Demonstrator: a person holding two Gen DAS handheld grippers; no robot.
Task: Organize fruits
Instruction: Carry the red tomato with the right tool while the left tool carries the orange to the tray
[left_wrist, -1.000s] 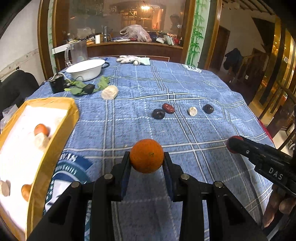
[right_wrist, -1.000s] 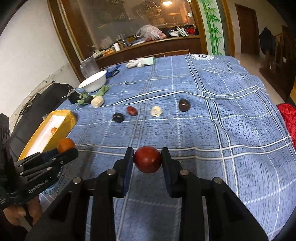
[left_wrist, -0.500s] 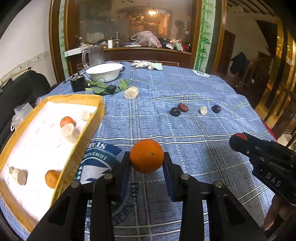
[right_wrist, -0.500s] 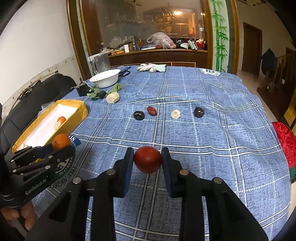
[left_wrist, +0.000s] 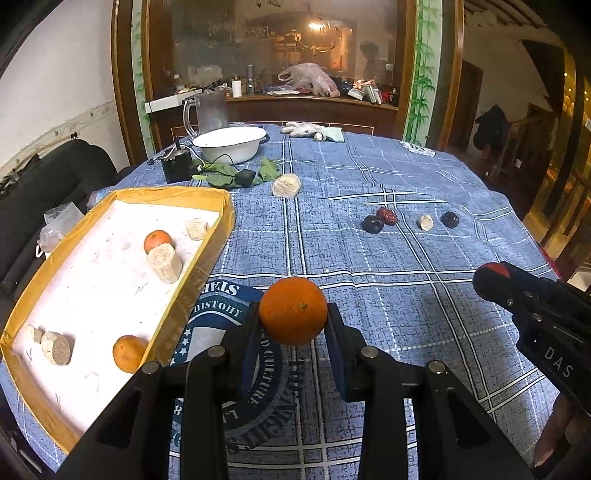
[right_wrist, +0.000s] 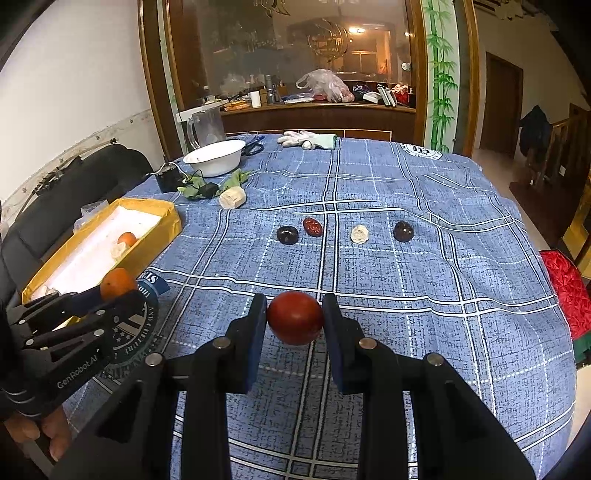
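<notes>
right gripper (right_wrist: 294, 324) clamping red fruit (right_wrist: 295, 322), blue tablecloth (right_wrist: 424, 273)

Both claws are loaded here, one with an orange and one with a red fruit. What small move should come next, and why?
Probably carry the left claw leftward over the yellow tray rim and release there. It is shut on the orange, which hangs above the tablecloth just right of the tray, and two oranges already lie inside. The right claw, shut on the red fruit, sits farther off.

Both wrist cams sit low behind their gripper fingers, looking forward across the blue plaid-clothed table (left_wrist: 369, 177); both catch the yellow-rimmed white tray (right_wrist: 162, 218) and each other's gripper.
</notes>
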